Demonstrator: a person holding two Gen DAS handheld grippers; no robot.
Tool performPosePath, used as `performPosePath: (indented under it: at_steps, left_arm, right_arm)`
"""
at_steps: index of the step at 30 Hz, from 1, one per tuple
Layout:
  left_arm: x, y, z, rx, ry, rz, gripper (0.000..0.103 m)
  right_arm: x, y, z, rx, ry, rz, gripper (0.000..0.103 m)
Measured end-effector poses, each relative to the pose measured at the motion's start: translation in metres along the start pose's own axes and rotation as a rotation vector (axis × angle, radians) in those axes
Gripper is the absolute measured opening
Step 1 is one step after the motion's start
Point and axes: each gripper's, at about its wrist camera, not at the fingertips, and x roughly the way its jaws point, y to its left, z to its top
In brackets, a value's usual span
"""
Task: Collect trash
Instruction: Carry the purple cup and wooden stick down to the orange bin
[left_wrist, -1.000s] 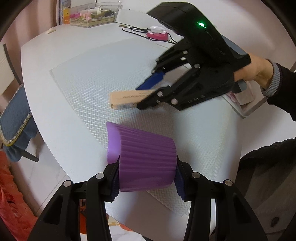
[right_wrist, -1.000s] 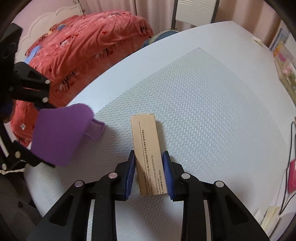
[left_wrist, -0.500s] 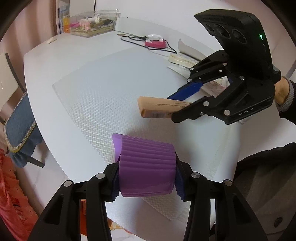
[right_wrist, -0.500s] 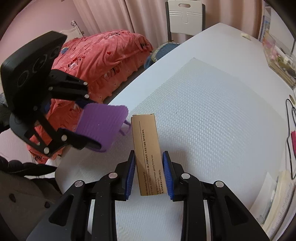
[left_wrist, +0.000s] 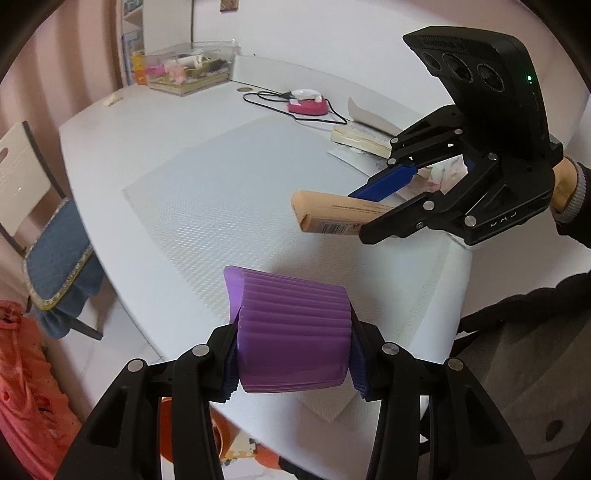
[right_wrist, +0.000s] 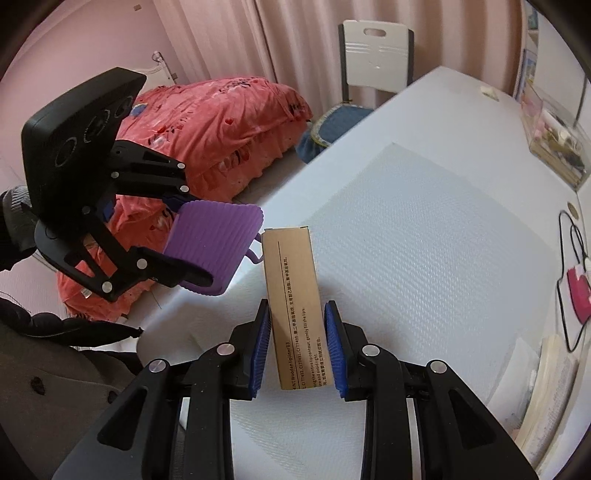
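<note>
Right wrist view: right gripper (right_wrist: 297, 347), pinching the lipliner box (right_wrist: 293, 306), has lifted it off the mat toward the table's (right_wrist: 461, 122) near edge; left gripper (left_wrist: 293, 354) clamps the purple ribbed cup (left_wrist: 291, 332); drop-off likely next.

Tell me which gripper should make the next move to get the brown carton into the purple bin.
Right, probably. The right gripper is shut on the brown carton, held off the table with its far end beside the purple bin. The left gripper is shut on that bin and need only hold it steady.
</note>
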Motion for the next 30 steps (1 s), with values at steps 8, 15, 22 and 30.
performPosePath:
  at_steps: [8,15,22,30]
  left_arm:
    - [-0.034,0.021,-0.028,-0.065,-0.017,0.062,0.048]
    - [-0.061,0.055,-0.071,-0.155,-0.01,0.114,0.048]
    - [-0.084,0.101,-0.121,-0.254,0.004,0.159,0.048]
    - [-0.084,0.148,-0.17,-0.35,0.03,0.17,0.048]
  right_arm:
    - [0.011,0.034,0.031,-0.072,0.003,0.046,0.03]
    - [0.05,0.095,0.074,-0.18,0.031,0.122,0.03]
    - [0.104,0.155,0.119,-0.26,0.068,0.191,0.03]
    - [0.184,0.205,0.157,-0.275,0.131,0.251,0.03]
